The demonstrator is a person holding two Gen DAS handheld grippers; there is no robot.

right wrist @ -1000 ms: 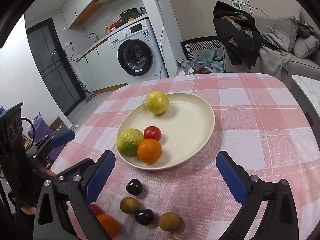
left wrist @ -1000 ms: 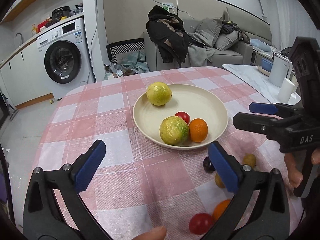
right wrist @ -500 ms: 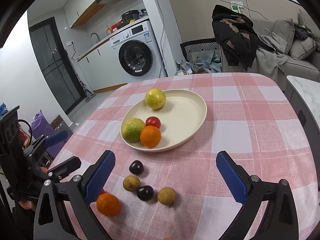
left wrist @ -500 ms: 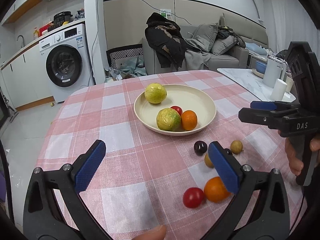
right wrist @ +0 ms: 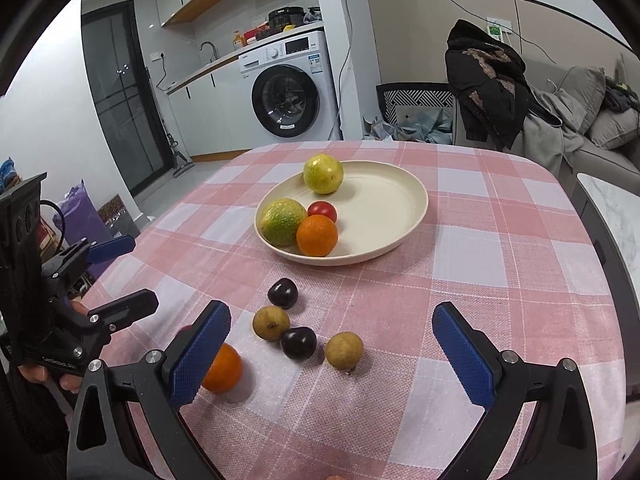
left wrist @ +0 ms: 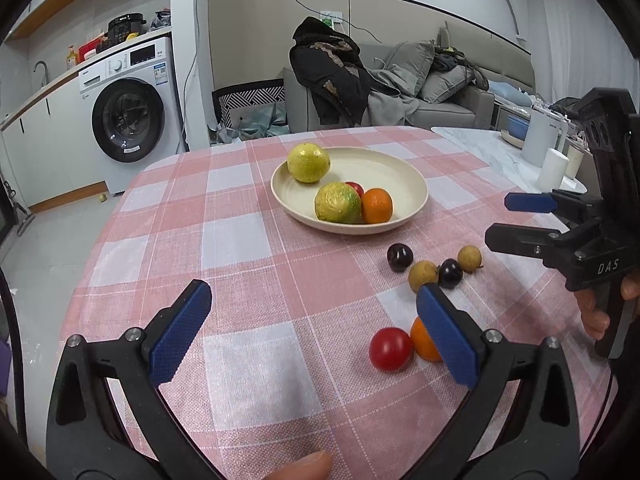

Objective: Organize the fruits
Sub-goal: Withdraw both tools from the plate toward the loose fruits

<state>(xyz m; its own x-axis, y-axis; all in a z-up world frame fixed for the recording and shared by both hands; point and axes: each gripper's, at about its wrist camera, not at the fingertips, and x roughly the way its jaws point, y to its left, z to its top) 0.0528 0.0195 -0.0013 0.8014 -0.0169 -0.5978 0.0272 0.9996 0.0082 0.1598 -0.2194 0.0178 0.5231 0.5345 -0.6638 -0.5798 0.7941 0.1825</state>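
A cream plate (left wrist: 404,172) (right wrist: 384,208) on the pink checked tablecloth holds two yellow-green fruits (left wrist: 309,162) (left wrist: 337,203), a small tomato (right wrist: 322,211) and an orange (left wrist: 376,205) (right wrist: 317,235). Loose on the cloth nearer me lie two dark plums (right wrist: 283,292) (right wrist: 299,342), two tan longans (right wrist: 271,322) (right wrist: 344,349), an orange (right wrist: 224,370) (left wrist: 422,342) and a red tomato (left wrist: 390,349). My left gripper (left wrist: 314,332) is open above the cloth, left of the tomato. My right gripper (right wrist: 330,350) is open, hovering over the loose fruit.
The round table's edge (left wrist: 92,248) drops to the floor on the left. A washing machine (left wrist: 132,116) and a sofa with clothes (left wrist: 360,80) stand behind. A white side table (left wrist: 500,148) with a kettle sits at the right.
Both grippers have pulled back and up from the plate, so the loose fruit on the cloth now shows fully. Both stay open.
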